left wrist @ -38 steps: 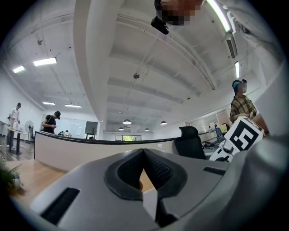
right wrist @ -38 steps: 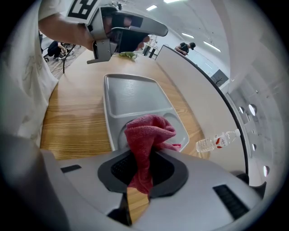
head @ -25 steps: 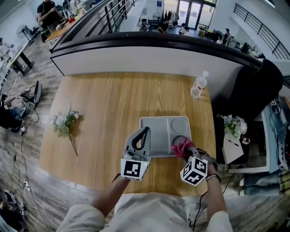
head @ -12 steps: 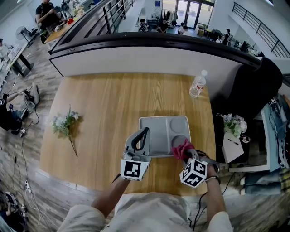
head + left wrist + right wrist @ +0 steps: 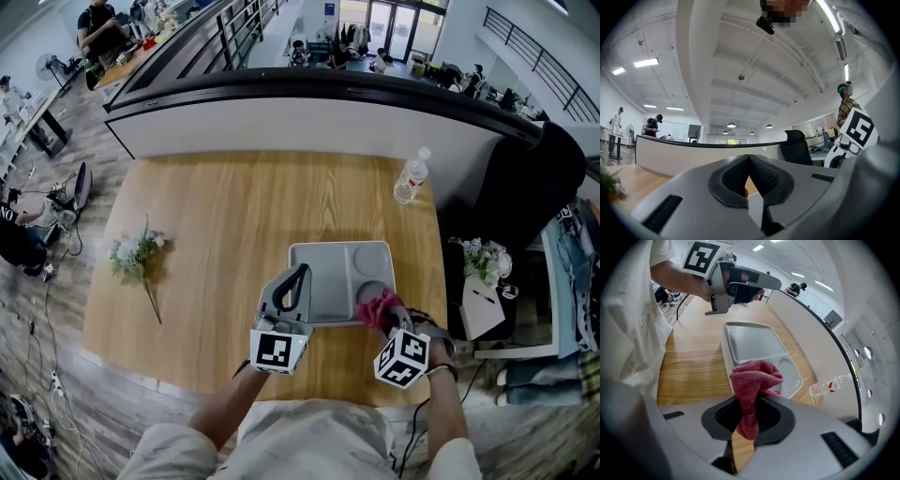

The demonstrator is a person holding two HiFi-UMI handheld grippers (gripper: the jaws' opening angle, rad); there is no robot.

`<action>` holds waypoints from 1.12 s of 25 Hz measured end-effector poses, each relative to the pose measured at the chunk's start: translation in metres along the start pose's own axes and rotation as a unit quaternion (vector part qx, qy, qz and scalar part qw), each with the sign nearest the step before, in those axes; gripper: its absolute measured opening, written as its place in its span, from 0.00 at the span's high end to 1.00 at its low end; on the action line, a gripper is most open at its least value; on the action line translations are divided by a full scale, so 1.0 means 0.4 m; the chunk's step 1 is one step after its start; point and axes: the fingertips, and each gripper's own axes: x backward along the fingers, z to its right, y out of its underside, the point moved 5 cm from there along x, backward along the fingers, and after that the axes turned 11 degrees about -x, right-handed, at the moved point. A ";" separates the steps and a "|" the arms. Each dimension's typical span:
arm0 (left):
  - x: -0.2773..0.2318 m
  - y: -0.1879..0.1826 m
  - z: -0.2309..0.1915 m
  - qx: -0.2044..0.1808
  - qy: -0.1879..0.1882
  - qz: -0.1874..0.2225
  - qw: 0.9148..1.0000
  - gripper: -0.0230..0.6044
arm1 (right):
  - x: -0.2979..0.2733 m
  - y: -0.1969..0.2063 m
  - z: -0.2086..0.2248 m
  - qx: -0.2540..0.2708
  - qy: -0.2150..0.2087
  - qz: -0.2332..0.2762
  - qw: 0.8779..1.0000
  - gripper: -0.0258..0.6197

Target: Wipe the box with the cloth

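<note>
The wooden tabletop [image 5: 225, 216] fills most of the space in front of the person, with a curved white counter running behind its far edge. A black chair [image 5: 534, 187] stands off the right end.

On the near right part of the tabletop lies the box [image 5: 328, 272], a shallow grey tray with one large compartment on the left and smaller ones on the right, including a round well at the near right corner. It sits flat and square to the tabletop's edge, close to the person.

The left gripper [image 5: 302, 270] hangs over the box's near left edge, pointing away from the person. Its two dark pads are pressed together at the tips with nothing between them.

The right gripper [image 5: 746, 420] is at the box's near right corner, just beside the round well. Its jaws are clamped on the cloth [image 5: 378, 307], a red terry rag that bunches up out of the pads in a loose crumpled knot. From the head view the bunch lies over the corner of the box; whether it actually touches the grey surface, I cannot tell.

A clear water bottle [image 5: 410, 178] stands upright near the far right corner, well apart from the box. A flower sprig [image 5: 136, 253] lies flat on the left side of the tabletop.
</note>
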 end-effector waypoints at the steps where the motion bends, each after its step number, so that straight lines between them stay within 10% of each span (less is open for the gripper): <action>1: 0.000 -0.001 -0.001 -0.002 0.000 0.001 1.000 0.94 | 0.004 -0.002 0.009 0.002 0.005 0.001 1.000 0.84; 28: 0.021 0.000 -0.038 -0.004 -0.028 -0.007 1.000 0.94 | 0.061 -0.263 0.247 0.134 0.148 0.099 0.975 0.84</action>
